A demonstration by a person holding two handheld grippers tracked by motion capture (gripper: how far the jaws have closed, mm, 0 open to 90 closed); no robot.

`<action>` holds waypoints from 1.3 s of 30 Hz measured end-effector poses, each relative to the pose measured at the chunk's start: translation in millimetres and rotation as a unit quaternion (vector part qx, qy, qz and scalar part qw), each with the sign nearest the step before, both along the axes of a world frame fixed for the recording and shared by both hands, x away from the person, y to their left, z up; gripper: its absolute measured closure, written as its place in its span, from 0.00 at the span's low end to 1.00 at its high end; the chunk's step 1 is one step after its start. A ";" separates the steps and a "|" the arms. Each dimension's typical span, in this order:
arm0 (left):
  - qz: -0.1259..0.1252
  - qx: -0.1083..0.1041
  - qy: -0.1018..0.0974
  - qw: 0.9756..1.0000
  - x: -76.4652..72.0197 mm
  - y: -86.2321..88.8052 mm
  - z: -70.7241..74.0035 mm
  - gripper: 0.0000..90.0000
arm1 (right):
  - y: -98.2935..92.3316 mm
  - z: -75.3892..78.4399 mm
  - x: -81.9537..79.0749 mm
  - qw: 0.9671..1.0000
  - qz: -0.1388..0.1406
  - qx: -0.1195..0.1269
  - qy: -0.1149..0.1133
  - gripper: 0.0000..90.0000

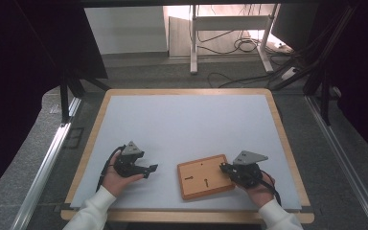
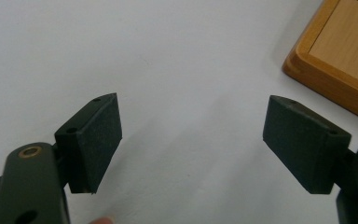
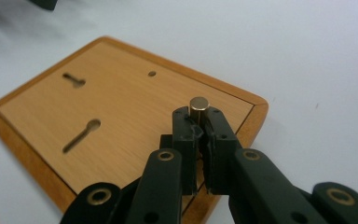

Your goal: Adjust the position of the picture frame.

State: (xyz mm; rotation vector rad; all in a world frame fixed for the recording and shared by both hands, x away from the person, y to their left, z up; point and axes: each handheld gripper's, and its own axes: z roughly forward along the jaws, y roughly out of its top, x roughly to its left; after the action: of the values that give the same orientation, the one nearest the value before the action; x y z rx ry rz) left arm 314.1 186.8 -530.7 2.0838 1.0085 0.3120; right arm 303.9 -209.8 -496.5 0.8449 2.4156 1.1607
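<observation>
So the little brass peg (image 3: 198, 105) is right at the tips of the right gripper (image 3: 199, 122), standing upright over the near right part of the wooden board (image 3: 121, 116). Only its top pokes out above the jaws, so I can't tell if its bottom end touches the board. The right gripper is clamped on it. The left gripper (image 2: 191, 140) sits wide apart on the desk (image 1: 187, 120), holding nothing, well left of the board.
</observation>
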 end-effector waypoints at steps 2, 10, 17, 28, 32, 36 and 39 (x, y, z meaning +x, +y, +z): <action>0.002 -0.001 0.000 1.000 -0.5 0.0 0.4 0.22 | 4.8 2.6 5.7 1.000 0.004 -0.002 -0.006 0.95; 0.001 -0.003 -0.001 1.000 0.0 1.5 0.7 0.22 | 28.7 -0.4 30.2 1.000 0.022 0.007 0.000 0.95; 0.001 -0.004 -0.001 1.000 0.1 2.4 0.9 0.22 | 47.7 -6.7 51.9 1.000 0.022 0.016 0.003 0.95; 0.003 -0.006 -0.003 1.000 0.1 4.4 2.1 0.22 | 77.8 -15.6 73.6 0.999 0.039 0.021 0.015 0.95; 0.007 -0.011 -0.006 1.000 -0.2 6.1 3.1 0.22 | 94.3 -17.6 72.7 0.998 0.058 0.020 0.020 0.95; 0.005 -0.011 -0.006 1.000 -0.3 6.0 3.1 0.22 | 103.2 -19.6 72.8 0.997 0.066 0.022 0.026 0.95; 0.006 -0.012 -0.005 1.000 0.0 6.1 2.9 0.22 | 107.7 -20.3 71.4 0.997 0.070 0.021 0.027 0.95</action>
State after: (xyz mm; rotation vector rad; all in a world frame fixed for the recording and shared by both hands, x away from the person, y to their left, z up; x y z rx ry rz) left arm 314.1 192.9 -527.8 2.0538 1.0135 0.3159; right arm 375.3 -102.2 -516.8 0.7389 2.5383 1.2594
